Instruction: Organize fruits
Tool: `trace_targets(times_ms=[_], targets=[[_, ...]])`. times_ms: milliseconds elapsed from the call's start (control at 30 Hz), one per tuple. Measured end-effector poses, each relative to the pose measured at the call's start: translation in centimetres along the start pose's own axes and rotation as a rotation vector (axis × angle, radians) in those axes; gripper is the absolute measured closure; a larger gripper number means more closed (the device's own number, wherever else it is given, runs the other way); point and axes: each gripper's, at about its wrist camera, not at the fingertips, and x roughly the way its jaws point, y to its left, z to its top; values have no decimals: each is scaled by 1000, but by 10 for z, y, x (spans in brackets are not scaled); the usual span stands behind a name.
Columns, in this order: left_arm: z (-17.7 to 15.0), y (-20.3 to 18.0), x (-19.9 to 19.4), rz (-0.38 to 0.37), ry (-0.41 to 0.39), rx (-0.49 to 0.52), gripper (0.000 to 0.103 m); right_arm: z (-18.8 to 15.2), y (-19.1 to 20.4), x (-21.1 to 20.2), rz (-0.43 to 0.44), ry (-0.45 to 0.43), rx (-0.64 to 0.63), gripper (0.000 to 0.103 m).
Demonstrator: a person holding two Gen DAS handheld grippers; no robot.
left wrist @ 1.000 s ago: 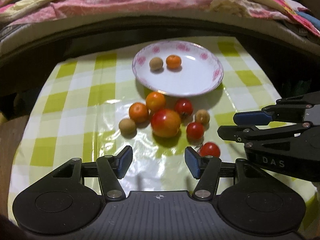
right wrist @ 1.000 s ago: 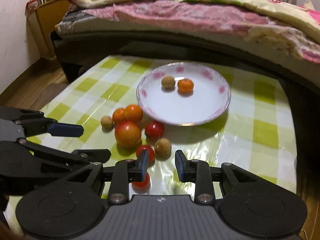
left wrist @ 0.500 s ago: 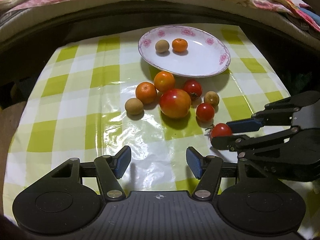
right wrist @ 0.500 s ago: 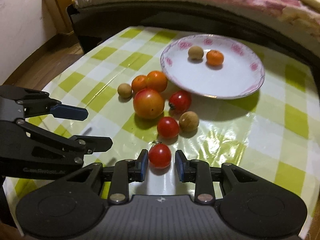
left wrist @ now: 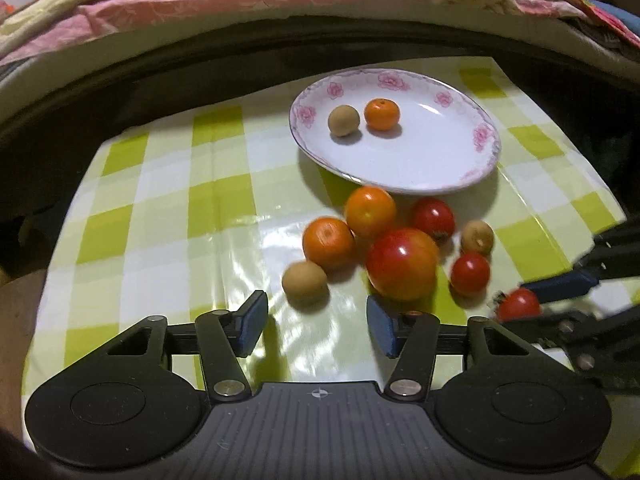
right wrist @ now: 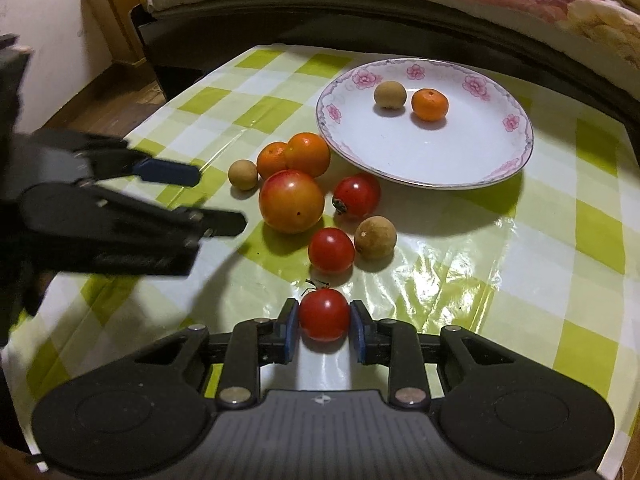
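Red cherry tomato point(right wrist: 324, 314) sits on the tablecloth point(right wrist: 540, 264) with your right gripper point(right wrist: 324, 326) nearly shut, pads touching both sides. Squeeze harder and it'll split or pop out. Your left gripper point(left wrist: 316, 322) is empty, jaws closing, near the brown fruit point(left wrist: 305, 283). Loose fruit crowds the way to the plate point(right wrist: 516, 152), so lift over it

Tablecloth point(right wrist: 560, 240): glossy plastic-looking check sheet, wrinkled, strong glare just beside the plate point(right wrist: 516, 152). Plate: smooth, shiny glazed ceramic look. Tomatoes point(right wrist: 291, 201) near the plate: smooth, glossy skin. Oranges point(right wrist: 307, 154): finely dimpled, slight sheen. Brown fruits point(right wrist: 375, 238): matt, rough. Grippers: matt black plastic, metal pins. Bedding point(left wrist: 240, 0) beyond the plate: soft cloth.
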Motion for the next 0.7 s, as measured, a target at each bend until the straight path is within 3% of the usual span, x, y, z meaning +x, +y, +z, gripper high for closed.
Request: trace_targets(times_ms=[300,533,700], targets=[[10,4,14,-15,0,-1,47,1,-9,1,19,6,24,72],[9,-2,12,-9,5,-12,65,1,-12,-1,4,4,35,72],[3,-10,3,-20,31,-3,70,1,-12,-2,-7,1,34,72]])
